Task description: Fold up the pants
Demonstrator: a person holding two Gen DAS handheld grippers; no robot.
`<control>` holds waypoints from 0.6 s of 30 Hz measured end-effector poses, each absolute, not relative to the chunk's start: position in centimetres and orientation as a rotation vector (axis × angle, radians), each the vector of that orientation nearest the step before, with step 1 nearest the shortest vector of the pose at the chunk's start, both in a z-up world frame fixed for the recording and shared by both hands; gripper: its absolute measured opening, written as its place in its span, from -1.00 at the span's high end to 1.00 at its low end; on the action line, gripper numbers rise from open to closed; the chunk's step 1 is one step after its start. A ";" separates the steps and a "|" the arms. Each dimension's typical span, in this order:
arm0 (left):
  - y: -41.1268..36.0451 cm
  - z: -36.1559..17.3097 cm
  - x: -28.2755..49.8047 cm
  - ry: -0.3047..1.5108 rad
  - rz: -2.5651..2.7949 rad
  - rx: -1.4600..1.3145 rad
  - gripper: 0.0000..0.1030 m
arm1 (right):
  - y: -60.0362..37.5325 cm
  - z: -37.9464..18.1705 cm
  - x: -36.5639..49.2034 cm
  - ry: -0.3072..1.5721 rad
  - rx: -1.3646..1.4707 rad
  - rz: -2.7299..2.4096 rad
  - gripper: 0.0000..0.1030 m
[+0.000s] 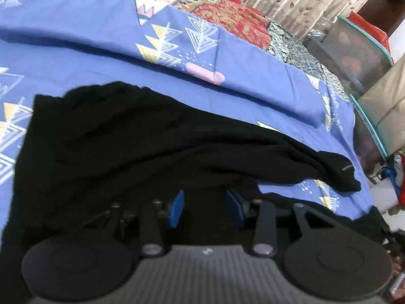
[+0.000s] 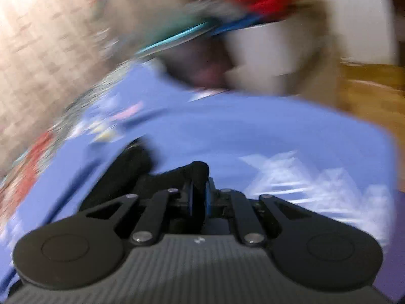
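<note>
— Blue patterned bedsheet [image 1: 227, 93], with black pants [image 1: 126, 147] spread across it?
— Yes. Left gripper [image 1: 206, 206] stands partly open over them; right gripper [image 2: 198, 196] pinches a fold of the pants.

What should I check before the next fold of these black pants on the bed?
1. Right tool gripping cloth: ok, it looks pinched shut on a black fold of the pants.
2. Left tool gripping cloth: not ok, its pads stand apart over the pants, with no pinch visible.
3. Pants lying flat: not ok, they are rumpled with ridges.
4. Leg end on the sheet: ok, it lies short of the bed's edge.
5. Which part the right tool holds: cannot tell, the view is blurred.
</note>
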State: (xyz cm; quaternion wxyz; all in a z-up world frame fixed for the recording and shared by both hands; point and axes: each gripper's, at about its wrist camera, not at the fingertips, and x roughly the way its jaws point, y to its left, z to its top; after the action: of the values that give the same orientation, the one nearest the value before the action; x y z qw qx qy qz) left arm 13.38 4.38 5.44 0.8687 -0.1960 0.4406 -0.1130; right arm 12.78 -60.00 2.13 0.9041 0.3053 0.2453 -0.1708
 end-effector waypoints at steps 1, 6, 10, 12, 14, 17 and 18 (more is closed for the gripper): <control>4.7 5.4 13.4 0.921 -0.226 -0.407 0.27 | -60.6 1.7 12.6 0.550 0.618 -0.393 0.54; 8.0 6.6 14.1 0.895 -0.143 -0.353 0.27 | -62.5 2.0 11.7 0.592 0.585 -0.507 -0.06; 10.6 8.9 16.0 0.826 -0.020 -0.179 0.19 | -61.6 5.3 15.2 0.543 0.651 -0.375 -0.06; 10.9 9.6 17.4 0.781 0.040 -0.052 0.10 | -59.7 6.5 18.1 0.545 0.693 -0.252 -0.06; 11.0 9.9 18.9 0.763 0.061 0.033 0.09 | -57.5 6.5 21.5 0.580 0.743 -0.158 -0.06; 11.0 9.8 20.9 0.755 0.044 0.085 0.08 | -53.8 4.8 25.5 0.679 0.836 -0.047 -0.07; 10.9 9.6 21.4 0.760 0.035 0.089 0.06 | -52.3 4.2 26.4 0.713 0.873 0.031 -0.07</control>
State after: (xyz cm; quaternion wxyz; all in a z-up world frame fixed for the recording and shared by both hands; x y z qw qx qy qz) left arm 21.37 10.88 9.59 0.9275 0.0436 0.3708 0.0172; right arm 26.45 -52.31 4.22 0.8453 0.4135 0.3379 0.0146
